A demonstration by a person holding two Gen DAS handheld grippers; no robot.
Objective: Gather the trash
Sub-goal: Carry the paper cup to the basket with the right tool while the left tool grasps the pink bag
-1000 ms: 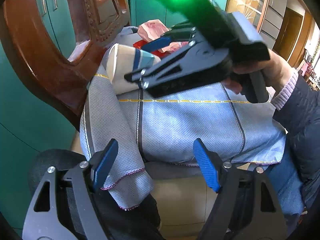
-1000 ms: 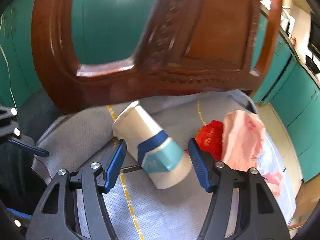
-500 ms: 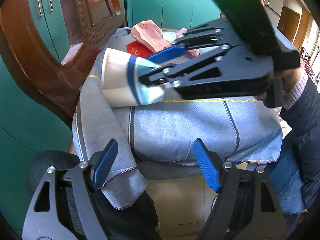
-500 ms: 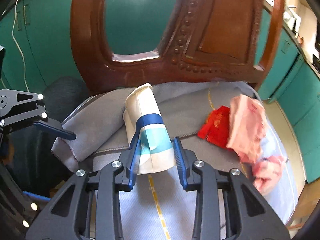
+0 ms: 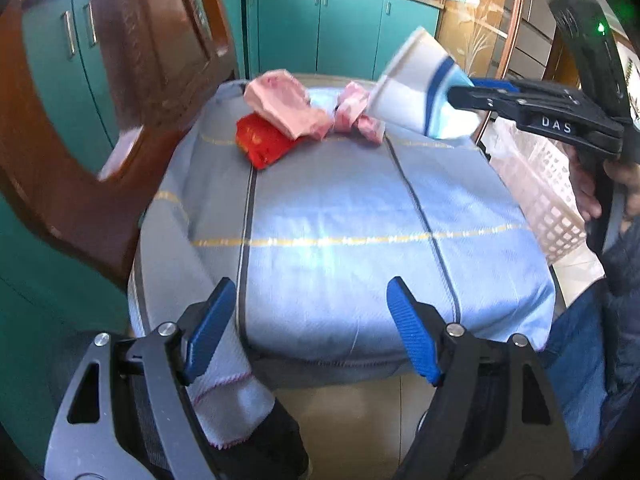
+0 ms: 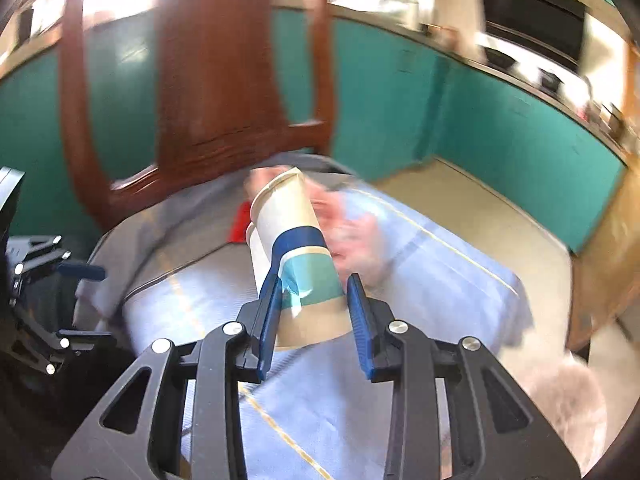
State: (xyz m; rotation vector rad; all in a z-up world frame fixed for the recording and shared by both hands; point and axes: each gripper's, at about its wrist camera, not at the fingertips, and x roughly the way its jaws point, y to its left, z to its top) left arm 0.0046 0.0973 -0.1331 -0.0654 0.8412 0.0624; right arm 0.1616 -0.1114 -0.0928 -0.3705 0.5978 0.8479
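Right gripper (image 6: 312, 320) clamps the paper cup (image 6: 296, 256) by its base end, lifted clear of the cushion.

Cup first: thin paper, light and hollow, likely to crush, so the hold near the stiffer bottom looks sound (two nested cups, it seems, from the doubled rim). It hangs in the air above the blue cushion cover (image 5: 340, 216), close to the pink mesh basket (image 5: 540, 184) at the seat's right side. Still on the cover lie crumpled pink paper (image 5: 284, 106) and a red packet (image 5: 264, 144), both soft and light; pinch them at a raised fold. Left gripper (image 5: 308, 332) stands wide and empty before the seat's front edge.
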